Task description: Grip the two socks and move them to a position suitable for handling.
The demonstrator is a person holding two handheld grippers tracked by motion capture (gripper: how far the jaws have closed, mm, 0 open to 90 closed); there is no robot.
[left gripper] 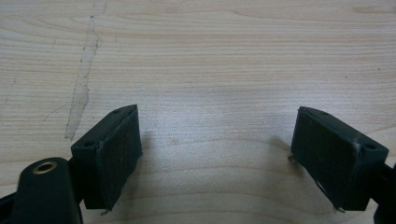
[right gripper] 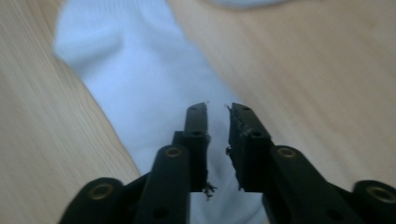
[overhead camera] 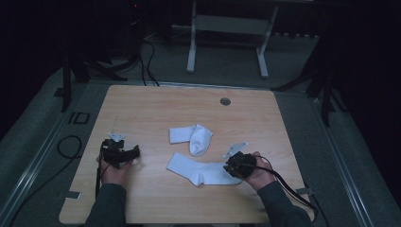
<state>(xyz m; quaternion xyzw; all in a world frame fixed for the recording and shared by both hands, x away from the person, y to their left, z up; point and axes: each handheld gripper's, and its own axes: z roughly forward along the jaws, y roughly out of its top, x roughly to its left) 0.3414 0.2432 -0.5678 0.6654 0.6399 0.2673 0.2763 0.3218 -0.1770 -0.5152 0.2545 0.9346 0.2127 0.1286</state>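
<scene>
From above we see a second, folded white sock [overhead camera: 191,137]; the right tongs [right gripper: 218,108], nearly closed and empty, hover over the flat white cotton sock [right gripper: 140,88], while the left tongs [left gripper: 215,149] gape over bare bench [left gripper: 210,56].

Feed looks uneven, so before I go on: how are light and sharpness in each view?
High view: dim overall, dark around the table, though both socks show clearly. Left gripper view: bright and sharp, soft shadows under the open left gripper. Right gripper view: blurred, the sock and wood smeared; the right gripper reads a little clearer, with a narrow gap between its jaws.
</scene>
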